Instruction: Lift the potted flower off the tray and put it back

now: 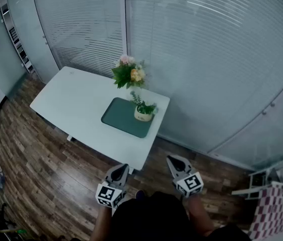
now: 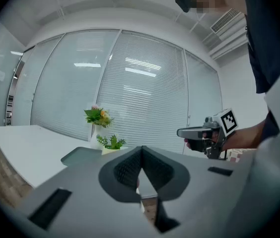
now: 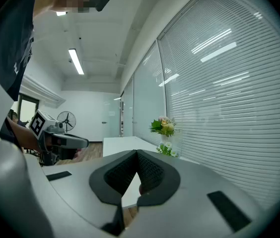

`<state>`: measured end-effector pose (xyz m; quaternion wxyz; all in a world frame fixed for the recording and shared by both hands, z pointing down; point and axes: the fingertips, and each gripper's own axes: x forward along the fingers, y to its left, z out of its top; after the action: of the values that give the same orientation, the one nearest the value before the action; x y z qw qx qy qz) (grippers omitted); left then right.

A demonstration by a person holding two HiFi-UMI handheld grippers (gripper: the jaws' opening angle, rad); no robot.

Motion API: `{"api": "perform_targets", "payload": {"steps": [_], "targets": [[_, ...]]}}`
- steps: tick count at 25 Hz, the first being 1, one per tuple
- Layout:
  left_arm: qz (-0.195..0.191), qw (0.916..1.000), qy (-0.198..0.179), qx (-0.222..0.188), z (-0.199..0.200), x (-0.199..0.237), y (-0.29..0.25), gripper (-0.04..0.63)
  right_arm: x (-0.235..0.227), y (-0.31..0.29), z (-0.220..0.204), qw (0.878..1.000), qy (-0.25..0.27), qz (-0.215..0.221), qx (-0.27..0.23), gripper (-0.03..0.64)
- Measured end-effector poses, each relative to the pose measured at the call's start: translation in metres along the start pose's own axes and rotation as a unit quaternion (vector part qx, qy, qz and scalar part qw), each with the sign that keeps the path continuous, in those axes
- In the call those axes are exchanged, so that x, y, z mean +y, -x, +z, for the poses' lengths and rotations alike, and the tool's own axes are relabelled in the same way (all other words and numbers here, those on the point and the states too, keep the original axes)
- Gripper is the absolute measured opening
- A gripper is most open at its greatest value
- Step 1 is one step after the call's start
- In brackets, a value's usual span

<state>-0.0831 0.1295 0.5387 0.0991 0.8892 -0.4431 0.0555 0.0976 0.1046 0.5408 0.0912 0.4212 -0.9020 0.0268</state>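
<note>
A small potted flower in a cream pot stands on the far right corner of a dark green tray on a white table. The left gripper view shows the pot and the tray well ahead. Both grippers are held over the floor short of the table's near edge. My left gripper and my right gripper are both shut with nothing in them. Each one's own view shows the jaws together: left gripper, right gripper. The right gripper view shows the pot far off.
A vase of pink and orange flowers stands on the table just behind the tray. Glass walls with blinds run behind and to the right of the table. A white stool and a checkered cloth are at the lower right. A fan stands far off.
</note>
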Motion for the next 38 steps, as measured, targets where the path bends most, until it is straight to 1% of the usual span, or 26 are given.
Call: {"api": "perform_targets", "payload": {"steps": [6, 10, 12, 15, 18, 21, 22, 23, 24, 26, 27, 29, 31, 33, 35, 38], "targets": [[-0.005, 0.9999, -0.013, -0.001, 0.0, -0.003, -0.004, 0.008, 0.005, 0.0, -0.003, 1.0, 0.006, 0.005, 0.029, 0.002], [-0.007, 0.9996, -0.026, 0.001, -0.003, -0.004, -0.002, 0.006, 0.009, 0.002, 0.005, 1.0, 0.009, 0.013, 0.016, 0.002], [-0.008, 0.9993, -0.035, -0.005, -0.001, -0.004, -0.001, 0.007, 0.007, 0.005, 0.013, 1.0, 0.013, 0.009, 0.001, 0.003], [-0.011, 0.9994, -0.022, -0.026, 0.013, -0.009, 0.001, 0.008, 0.0, 0.005, 0.02, 1.0, 0.005, -0.002, -0.026, 0.003], [-0.022, 0.9983, -0.037, -0.04, 0.023, -0.017, 0.003, 0.009, -0.001, 0.006, 0.016, 1.0, 0.018, -0.008, -0.017, 0.005], [-0.015, 0.9984, -0.04, -0.038, 0.023, -0.014, 0.003, 0.011, 0.001, 0.006, 0.013, 1.0, 0.007, -0.007, -0.016, 0.011], [-0.014, 0.9985, -0.037, -0.039, 0.023, -0.013, 0.003, 0.012, 0.002, 0.005, 0.013, 1.0, 0.006, -0.003, -0.017, 0.04], [-0.014, 0.9985, -0.036, -0.039, 0.022, -0.012, 0.002, 0.024, 0.002, 0.004, 0.013, 1.0, 0.008, 0.001, -0.017, 0.109], [-0.016, 0.9985, -0.039, -0.036, 0.021, -0.011, 0.0, 0.054, 0.002, 0.004, 0.013, 1.0, 0.012, 0.003, -0.017, 0.163], [-0.021, 0.9983, -0.046, -0.028, 0.017, -0.012, -0.002, 0.153, 0.003, 0.004, 0.015, 1.0, 0.017, 0.009, -0.023, 0.222], [-0.022, 0.9983, -0.047, -0.025, 0.016, -0.012, -0.002, 0.181, 0.006, 0.003, 0.017, 0.999, 0.019, 0.015, -0.028, 0.251], [-0.019, 0.9986, -0.043, -0.027, 0.017, -0.011, -0.002, 0.221, 0.011, 0.001, 0.02, 0.999, 0.02, 0.027, -0.035, 0.281], [-0.011, 0.9989, -0.034, -0.031, 0.018, -0.008, -0.002, 0.244, 0.012, -0.001, 0.018, 0.999, 0.017, 0.036, -0.034, 0.312], [0.001, 0.999, -0.03, -0.033, 0.018, -0.002, -0.002, 0.261, 0.013, -0.002, 0.016, 0.998, 0.017, 0.04, -0.035, 0.328], [0.009, 0.999, -0.029, -0.033, 0.017, 0.002, -0.001, 0.27, 0.014, -0.002, 0.018, 0.998, 0.018, 0.039, -0.039, 0.341], [0.014, 0.9989, -0.024, -0.037, 0.019, 0.007, 0.001, 0.273, 0.013, -0.001, 0.018, 0.998, 0.007, 0.037, -0.041, 0.357]]}}
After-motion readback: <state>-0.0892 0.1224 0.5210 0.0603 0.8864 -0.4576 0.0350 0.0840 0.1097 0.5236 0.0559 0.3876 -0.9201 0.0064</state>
